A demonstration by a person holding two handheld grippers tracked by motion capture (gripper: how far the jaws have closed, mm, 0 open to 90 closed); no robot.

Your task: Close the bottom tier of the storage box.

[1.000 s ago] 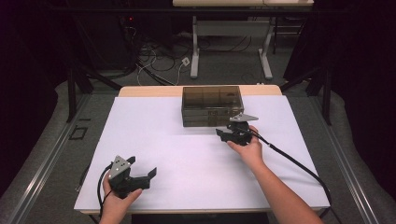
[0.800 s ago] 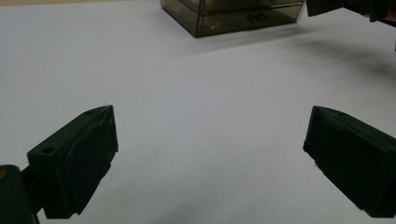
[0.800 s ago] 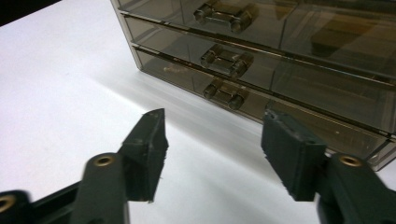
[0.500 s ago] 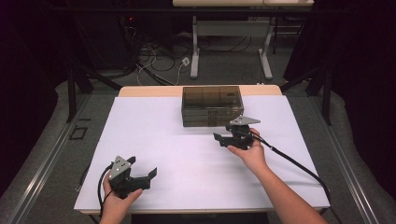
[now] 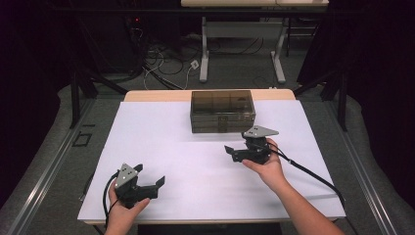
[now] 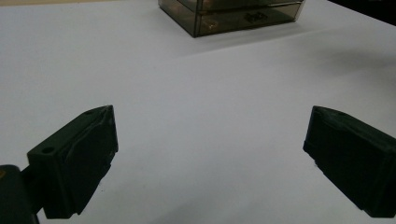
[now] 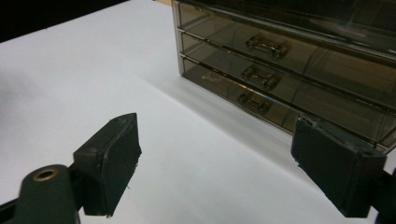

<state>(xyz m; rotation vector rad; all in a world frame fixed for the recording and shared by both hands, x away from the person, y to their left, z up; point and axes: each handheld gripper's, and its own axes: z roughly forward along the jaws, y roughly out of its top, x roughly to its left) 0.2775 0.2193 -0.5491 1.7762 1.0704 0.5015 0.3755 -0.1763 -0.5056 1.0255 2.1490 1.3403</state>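
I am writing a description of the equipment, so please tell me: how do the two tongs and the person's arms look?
Both the left tongs and the right tongs are black, each with two blocky jaws and a grey three-cornered plate on top. A black cable trails from each. The forearms are bare; no sleeves are visible.

We see the white table [image 5: 195, 147] brightly lit from overhead, the surroundings dark. Soft shadows fall toward six o'clock; near jaws look blurred.
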